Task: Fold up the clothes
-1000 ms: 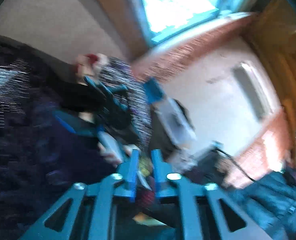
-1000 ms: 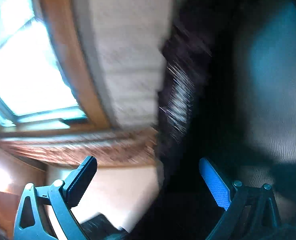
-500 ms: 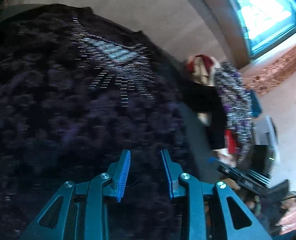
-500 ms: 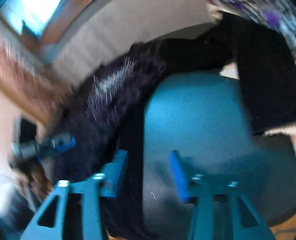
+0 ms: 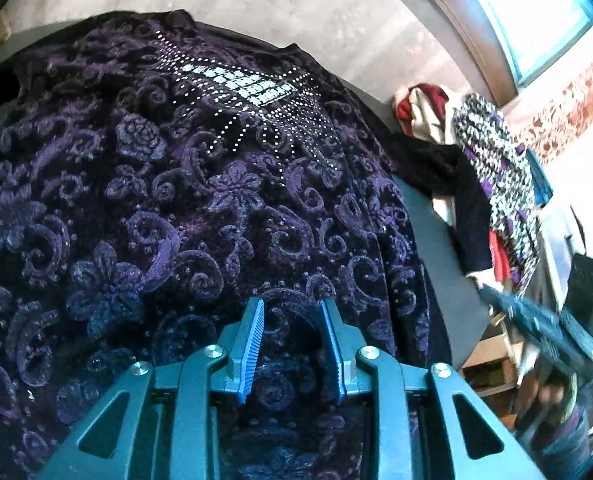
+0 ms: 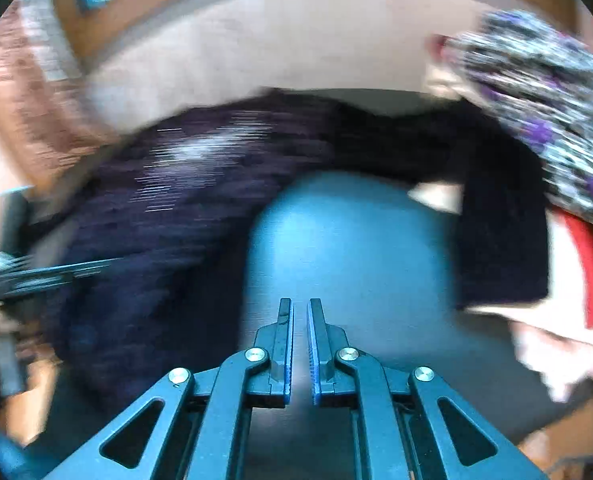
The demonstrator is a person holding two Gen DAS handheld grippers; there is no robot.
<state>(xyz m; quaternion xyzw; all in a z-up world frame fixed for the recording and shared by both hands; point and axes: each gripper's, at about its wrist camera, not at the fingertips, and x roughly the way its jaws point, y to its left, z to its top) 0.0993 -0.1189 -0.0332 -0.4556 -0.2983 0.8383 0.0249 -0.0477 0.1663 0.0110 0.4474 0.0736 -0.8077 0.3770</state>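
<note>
A dark purple velvet garment [image 5: 200,208] with a floral pattern and a rhinestone patch lies spread flat on the grey table [image 5: 436,248]. My left gripper [image 5: 290,308] hovers over its near part, open, with only the cloth showing beneath the gap. In the right wrist view the same garment [image 6: 176,208] is blurred at left. My right gripper [image 6: 300,306] is over bare table [image 6: 348,248] just right of the garment, fingers nearly touching and holding nothing. It also shows as a blur at the table's right edge [image 5: 536,328].
A pile of clothes [image 5: 492,168] sits at the table's far right: a black piece, a black-white-purple patterned piece [image 6: 548,96], red and cream cloth. A plain wall and a window [image 5: 536,12] stand behind. Boxes and gear lie beyond the right edge.
The left gripper swung from facing the room down over the purple garment and its jaws opened wider. The right gripper went from wide open to nearly shut and now points at the table.
</note>
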